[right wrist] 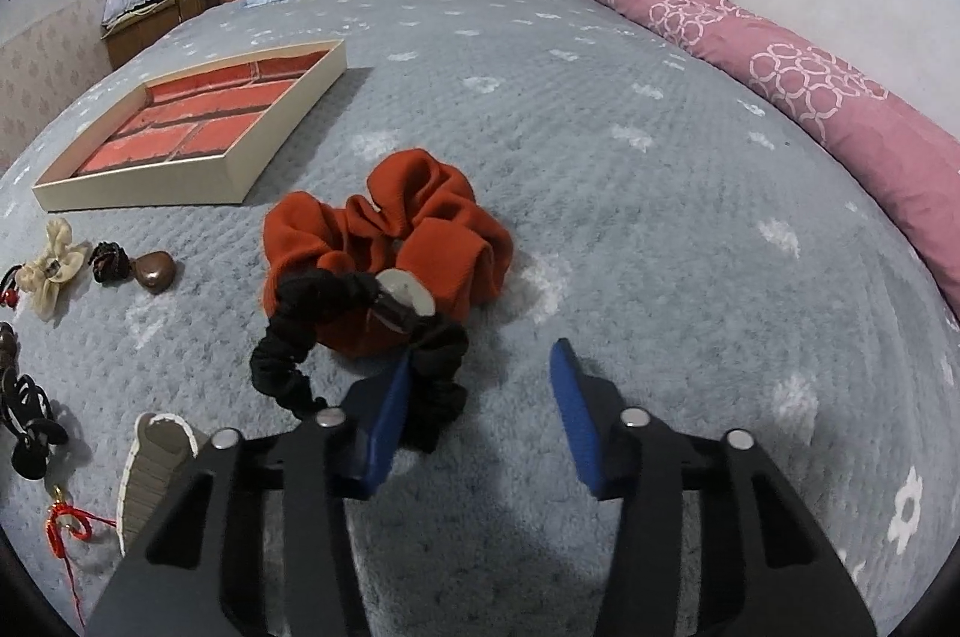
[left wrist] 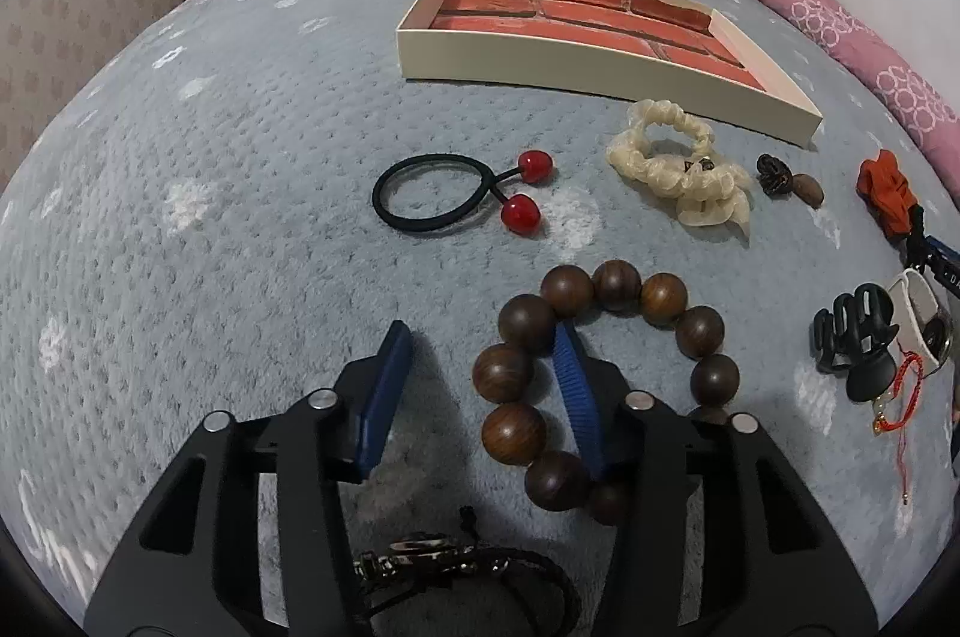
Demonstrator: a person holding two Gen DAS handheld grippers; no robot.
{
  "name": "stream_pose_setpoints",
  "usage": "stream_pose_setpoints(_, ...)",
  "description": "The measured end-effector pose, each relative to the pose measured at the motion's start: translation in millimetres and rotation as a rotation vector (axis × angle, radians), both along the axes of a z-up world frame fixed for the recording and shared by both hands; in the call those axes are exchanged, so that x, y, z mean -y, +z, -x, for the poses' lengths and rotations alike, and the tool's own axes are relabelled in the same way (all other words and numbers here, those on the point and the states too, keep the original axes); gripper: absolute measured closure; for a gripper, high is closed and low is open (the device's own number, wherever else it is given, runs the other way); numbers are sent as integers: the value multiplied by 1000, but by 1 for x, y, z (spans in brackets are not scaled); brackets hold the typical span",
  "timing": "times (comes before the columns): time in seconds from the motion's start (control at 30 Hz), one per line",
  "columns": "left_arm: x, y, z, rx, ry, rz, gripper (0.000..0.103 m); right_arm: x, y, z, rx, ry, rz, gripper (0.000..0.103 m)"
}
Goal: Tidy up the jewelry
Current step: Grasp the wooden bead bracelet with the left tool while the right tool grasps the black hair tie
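Observation:
A bracelet of large brown wooden beads (left wrist: 600,337) lies on the grey-blue bedspread. My left gripper (left wrist: 480,337) is low over it. Its right finger (left wrist: 576,391) sits inside the loop, and the bracelet's left beads lie between the jaws, with a gap to the left pad (left wrist: 384,397), so it is open. My right gripper (right wrist: 480,355) is open too. Its left finger (right wrist: 390,409) is inside a black scrunchie (right wrist: 282,355), part of which lies between the jaws. An orange-red scrunchie (right wrist: 420,223) lies just beyond. A cream box lined in a red brick pattern (left wrist: 540,57) (right wrist: 144,193) stands farther back.
Scattered on the bedspread are a black hair tie with two red balls (left wrist: 432,193), a cream scrunchie (left wrist: 678,169), small brown pieces (left wrist: 780,178), a black claw clip (left wrist: 858,343), a red string bracelet (left wrist: 900,397) and a black cord bracelet (left wrist: 468,565). A rolled pink quilt (right wrist: 780,72) lines the right side.

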State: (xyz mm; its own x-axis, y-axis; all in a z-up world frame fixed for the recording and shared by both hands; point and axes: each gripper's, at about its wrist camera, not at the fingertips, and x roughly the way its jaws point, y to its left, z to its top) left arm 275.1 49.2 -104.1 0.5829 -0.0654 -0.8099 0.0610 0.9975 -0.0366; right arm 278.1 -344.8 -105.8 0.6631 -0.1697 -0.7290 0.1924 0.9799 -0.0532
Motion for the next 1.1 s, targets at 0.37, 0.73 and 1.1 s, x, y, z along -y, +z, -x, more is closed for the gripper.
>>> stream_pose_setpoints(0.37,-5,2,3,5,4,30,81,3,12,16,59,-3,-49,89)
stream_pose_setpoints(0.73,-2,26,12,73,-3,66,85,-14,46,25,134,38,-10,89)
stream_pose_setpoints(1.1,26,72,10,130,-69,67,85,-32,61,12,149,77,-4,89)
